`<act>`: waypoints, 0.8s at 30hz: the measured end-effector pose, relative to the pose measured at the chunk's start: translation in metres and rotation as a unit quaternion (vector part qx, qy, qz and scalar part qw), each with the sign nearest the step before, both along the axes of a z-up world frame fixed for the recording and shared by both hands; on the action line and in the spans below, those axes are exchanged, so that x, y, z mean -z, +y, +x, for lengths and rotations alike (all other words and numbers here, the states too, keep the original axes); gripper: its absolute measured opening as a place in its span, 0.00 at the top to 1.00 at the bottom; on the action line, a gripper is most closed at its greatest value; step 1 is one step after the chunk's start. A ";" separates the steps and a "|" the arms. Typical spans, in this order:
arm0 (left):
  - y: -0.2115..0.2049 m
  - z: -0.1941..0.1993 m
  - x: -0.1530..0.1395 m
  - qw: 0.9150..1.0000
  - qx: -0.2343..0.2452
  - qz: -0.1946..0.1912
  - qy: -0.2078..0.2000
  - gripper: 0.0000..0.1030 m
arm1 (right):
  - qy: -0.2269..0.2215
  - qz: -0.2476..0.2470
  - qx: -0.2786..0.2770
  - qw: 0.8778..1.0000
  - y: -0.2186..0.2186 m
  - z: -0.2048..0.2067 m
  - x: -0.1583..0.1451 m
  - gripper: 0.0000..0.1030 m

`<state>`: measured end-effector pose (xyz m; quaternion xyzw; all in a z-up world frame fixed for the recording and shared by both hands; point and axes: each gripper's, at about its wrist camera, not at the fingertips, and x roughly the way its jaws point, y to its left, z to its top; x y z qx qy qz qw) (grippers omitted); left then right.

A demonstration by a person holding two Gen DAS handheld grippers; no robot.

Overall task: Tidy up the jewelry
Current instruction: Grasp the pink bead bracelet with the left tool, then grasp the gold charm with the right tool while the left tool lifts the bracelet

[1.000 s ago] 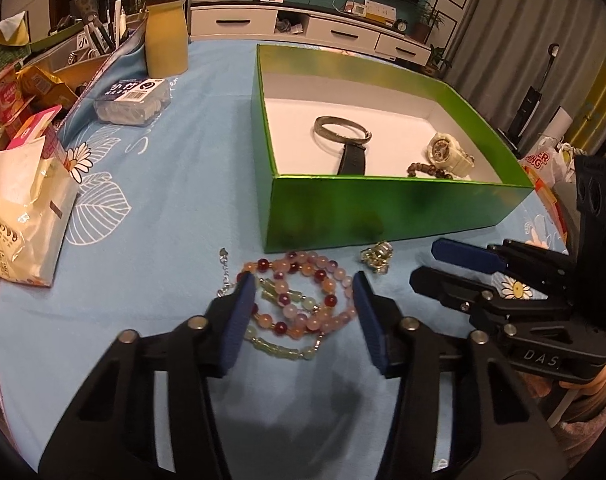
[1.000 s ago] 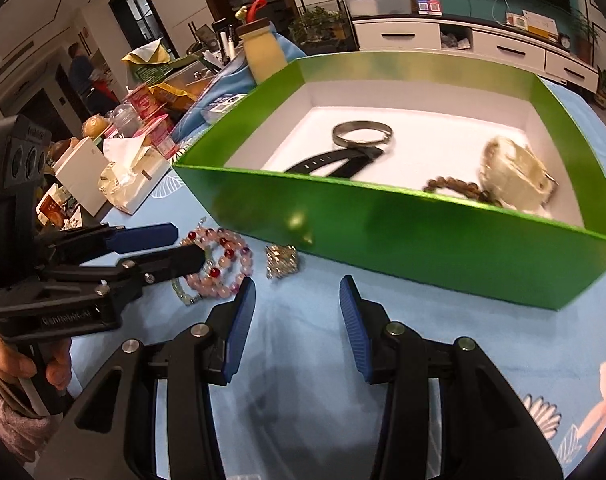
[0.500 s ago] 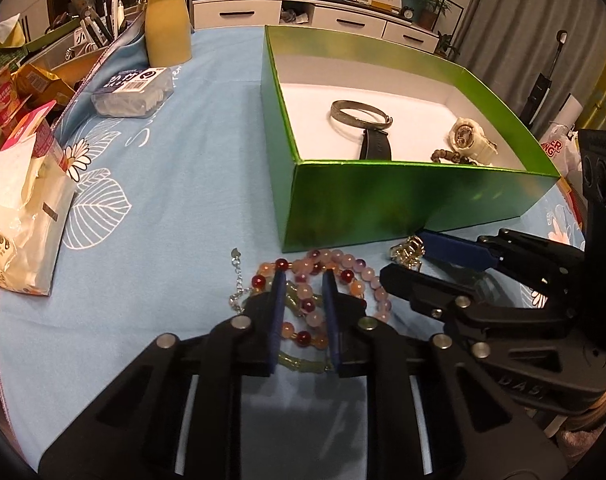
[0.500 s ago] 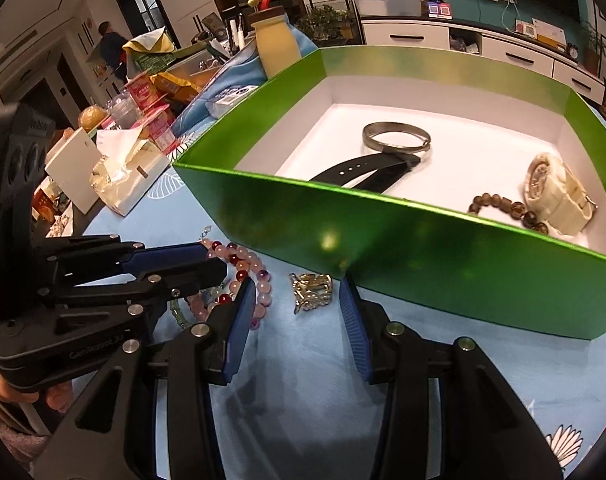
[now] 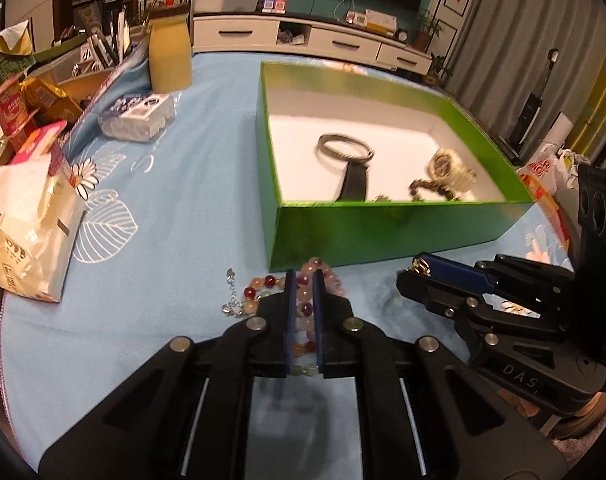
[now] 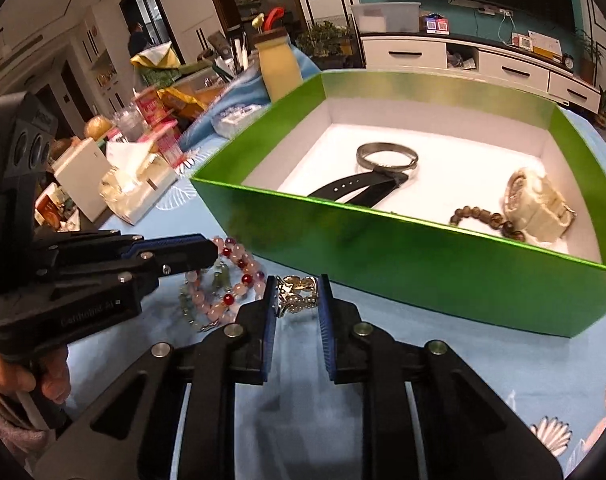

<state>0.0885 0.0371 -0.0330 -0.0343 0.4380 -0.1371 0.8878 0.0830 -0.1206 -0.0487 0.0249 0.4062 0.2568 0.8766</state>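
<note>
Beaded bracelets (image 5: 303, 300) in pink, peach, dark red and pale green lie in a loose tangle on a light blue tablecloth (image 5: 175, 184) printed with white leaves and daisies, just in front of the near wall of a green box (image 5: 383, 232). The beads are round, glossy and partly translucent, and a short silver chain with a clasp trails off to one side. The left gripper (image 5: 303, 280), black with flat blue pads, is clamped on the strands, its pads nearly together with beads showing in the slim gap. Just beside the beads sits a small gold chain piece (image 6: 297, 296) of shiny metal links, bunched into a lump. The right gripper (image 6: 297, 292) brackets this piece, its blue pads close on either side; whether they press it I cannot tell. The box is shiny green card outside and matte white inside, rectangular with upright walls. Inside it lie a thin grey metal bangle (image 6: 387, 156), a flat black strap (image 6: 359, 190) with small holes, a string of round brown beads (image 6: 483, 218) and a chunky cream watch (image 6: 539, 204). A crinkled tissue pack (image 5: 27, 236) rests on the cloth, well apart from the box
</note>
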 end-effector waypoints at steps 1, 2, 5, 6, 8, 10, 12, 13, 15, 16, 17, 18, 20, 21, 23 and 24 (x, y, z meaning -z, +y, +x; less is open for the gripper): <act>-0.001 -0.002 -0.005 1.000 0.001 -0.002 -0.004 0.93 | -0.003 0.003 0.002 1.000 -0.005 -0.003 -0.004 0.81; -0.002 -0.004 -0.009 1.000 0.002 -0.003 -0.009 0.93 | -0.004 0.006 0.003 1.000 -0.007 -0.006 -0.006 0.81; -0.006 -0.009 -0.020 1.000 0.007 -0.005 -0.016 0.93 | -0.010 0.016 0.012 1.000 -0.019 -0.013 -0.014 0.81; -0.008 -0.010 -0.024 1.000 0.009 -0.006 -0.019 0.93 | -0.012 0.017 0.015 1.000 -0.022 -0.016 -0.017 0.81; -0.011 -0.013 -0.030 1.000 0.012 -0.006 -0.025 0.93 | -0.017 0.019 0.020 0.999 -0.027 -0.020 -0.021 0.81; -0.016 -0.016 -0.037 0.999 0.016 -0.007 -0.031 0.93 | -0.023 0.022 0.026 0.999 -0.031 -0.025 -0.027 0.81; -0.019 -0.019 -0.042 0.999 0.020 -0.006 -0.035 0.93 | -0.028 0.024 0.031 0.999 -0.034 -0.028 -0.033 0.81; -0.020 -0.020 -0.044 0.999 0.022 -0.006 -0.037 0.93 | -0.031 0.024 0.032 0.999 -0.035 -0.029 -0.034 0.81; -0.024 -0.022 -0.047 0.999 0.025 -0.006 -0.037 0.93 | -0.039 0.026 0.036 0.998 -0.039 -0.033 -0.039 0.81; -0.025 -0.023 -0.048 0.999 0.026 -0.006 -0.036 0.93 | -0.042 0.028 0.038 0.998 -0.041 -0.035 -0.041 0.81; -0.026 -0.023 -0.050 0.999 0.026 -0.006 -0.036 0.93 | -0.045 0.031 0.040 0.998 -0.043 -0.037 -0.043 0.81; -0.029 -0.024 -0.052 0.999 0.027 -0.006 -0.036 0.93 | -0.047 0.034 0.043 0.997 -0.045 -0.038 -0.045 0.81; -0.032 -0.026 -0.056 0.999 0.029 -0.004 -0.038 0.93 | -0.053 0.039 0.047 0.997 -0.050 -0.041 -0.047 0.81; -0.033 -0.026 -0.058 0.999 0.029 -0.004 -0.039 0.93 | -0.055 0.042 0.048 0.996 -0.053 -0.042 -0.049 0.81; -0.037 -0.027 -0.062 0.999 0.032 -0.005 -0.042 0.93 | -0.060 0.046 0.052 0.996 -0.058 -0.044 -0.052 0.81; -0.039 -0.028 -0.065 0.998 0.032 -0.006 -0.045 0.93 | -0.062 0.048 0.054 0.995 -0.060 -0.046 -0.053 0.81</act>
